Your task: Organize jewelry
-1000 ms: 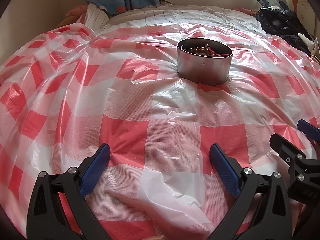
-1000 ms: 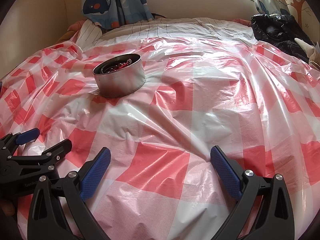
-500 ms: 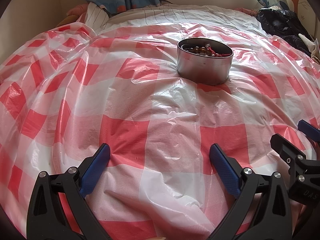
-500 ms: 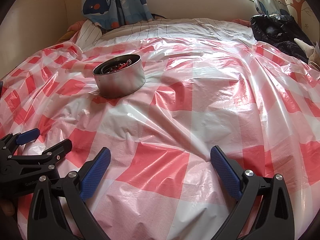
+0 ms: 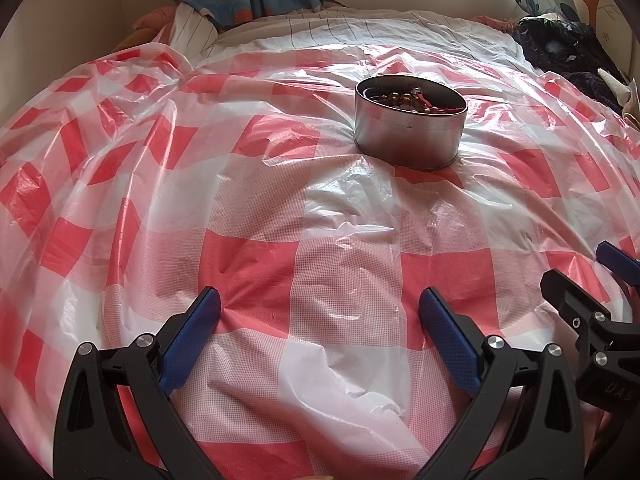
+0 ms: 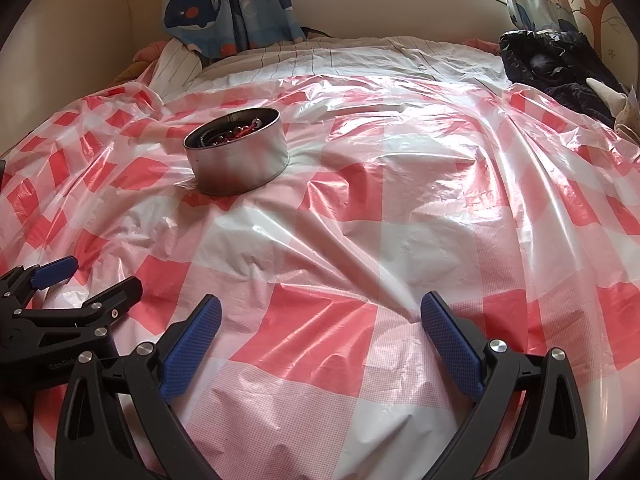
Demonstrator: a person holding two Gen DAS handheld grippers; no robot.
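A round metal tin (image 5: 410, 136) stands on the red-and-white checked plastic sheet (image 5: 280, 200), holding a brown bead bracelet (image 5: 400, 99) and a red cord (image 5: 444, 109). In the right wrist view the same tin (image 6: 240, 160) sits far left with beads (image 6: 236, 133) inside. My left gripper (image 5: 319, 304) rests low near the front of the sheet, open and empty, well short of the tin. My right gripper (image 6: 320, 312) is also open and empty, to the right of the left one. Each gripper shows at the other view's edge.
The sheet covers a bed with a striped white cover (image 6: 340, 56) behind it. A whale-print curtain (image 6: 224, 4) hangs at the back left. Dark clothing (image 6: 560, 60) is piled at the back right by a wall and window sill.
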